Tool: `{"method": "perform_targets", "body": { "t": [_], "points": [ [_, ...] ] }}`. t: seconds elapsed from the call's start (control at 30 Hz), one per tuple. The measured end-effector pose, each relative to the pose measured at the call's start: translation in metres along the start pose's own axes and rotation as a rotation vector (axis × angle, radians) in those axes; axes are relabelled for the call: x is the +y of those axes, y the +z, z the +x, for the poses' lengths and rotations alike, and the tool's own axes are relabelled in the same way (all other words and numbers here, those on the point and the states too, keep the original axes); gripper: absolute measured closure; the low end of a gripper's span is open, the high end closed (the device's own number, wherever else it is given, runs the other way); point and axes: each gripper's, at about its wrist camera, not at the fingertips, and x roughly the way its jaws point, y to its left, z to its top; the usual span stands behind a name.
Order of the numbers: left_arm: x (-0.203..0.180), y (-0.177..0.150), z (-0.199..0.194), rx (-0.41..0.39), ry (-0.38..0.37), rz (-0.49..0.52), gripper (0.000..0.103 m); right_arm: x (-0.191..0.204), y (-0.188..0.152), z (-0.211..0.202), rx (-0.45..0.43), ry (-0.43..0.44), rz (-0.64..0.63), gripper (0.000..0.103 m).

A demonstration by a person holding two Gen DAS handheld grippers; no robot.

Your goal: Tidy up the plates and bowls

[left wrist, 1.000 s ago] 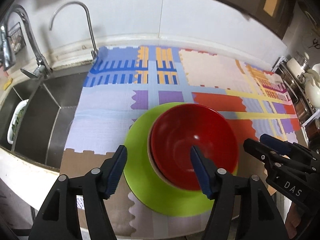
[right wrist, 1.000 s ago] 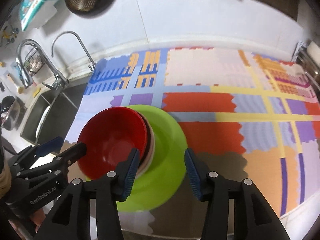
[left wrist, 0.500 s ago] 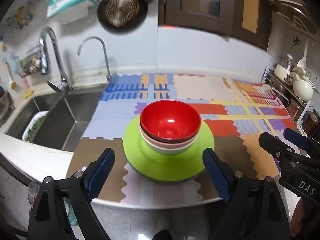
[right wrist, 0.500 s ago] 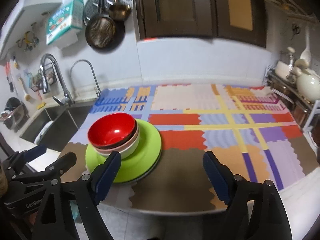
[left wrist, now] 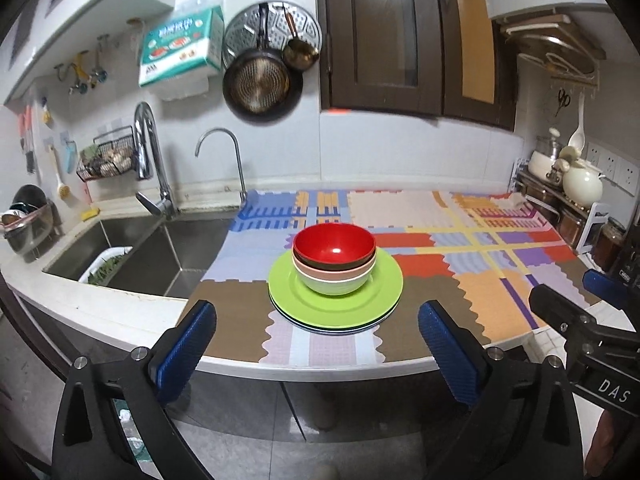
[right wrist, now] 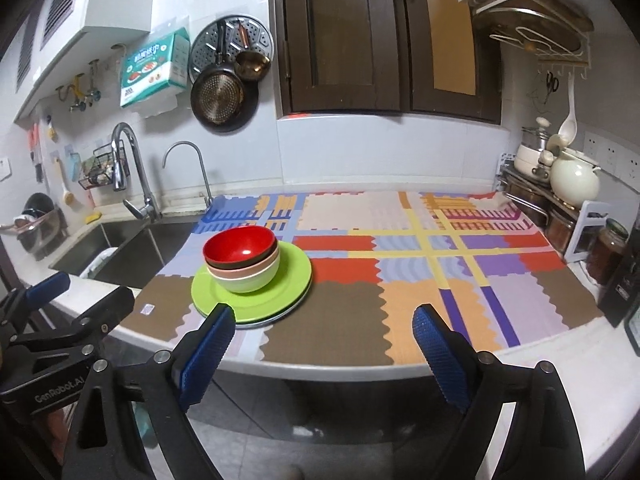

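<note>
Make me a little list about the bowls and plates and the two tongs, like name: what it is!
top bowl: red bowl, nested on the others
bowl stack: red, dark, pink, then a pale green bowl at the bottom
plates: green plate on top of a small plate pile
where: on the colourful mat, right of the sink
left tongs: open, holding nothing, back from the counter
right tongs: open, holding nothing

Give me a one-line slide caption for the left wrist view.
Open left gripper facing nested bowls, red bowl on top, stacked on green plates beside the sink.
</note>
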Motion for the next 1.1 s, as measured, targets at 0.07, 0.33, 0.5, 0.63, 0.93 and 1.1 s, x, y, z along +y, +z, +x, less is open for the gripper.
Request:
{"method": "perform_targets", "body": {
  "t": [0.07, 0.33, 0.5, 0.63, 0.93, 1.1],
  "points": [
    [0.000, -0.001, -0.012, -0.018, -0.006, -0.002, 0.000, -0.001, -0.001, -0.009, -0.007, 0.006, 0.014, 0.012],
    [-0.001, -0.001, -0.034, -0.056, -0.021, 0.010, 0.000, 0.003, -0.005, -0.034, -0.053, -0.013, 0.020, 0.012],
    [0.000, 0.000, -0.041, -0.074, -0.020, 0.017, 0.000, 0.006, -0.006, -0.042, -0.065, -0.027, 0.017, 0.012],
    [-0.002, 0.000, -0.044, -0.081, -0.025, 0.033, 0.000, 0.004, -0.008, -0.045, -0.064, -0.022, 0.020, 0.012],
    [-0.003, -0.002, -0.051, -0.099, -0.012, 0.040, 0.000, 0.005, -0.009, -0.051, -0.083, -0.036, 0.010, 0.012],
    [-0.002, 0.000, -0.052, -0.104, -0.006, 0.038, 0.000, 0.005, -0.007, -0.052, -0.088, -0.034, 0.006, 0.012]
  ]
}}
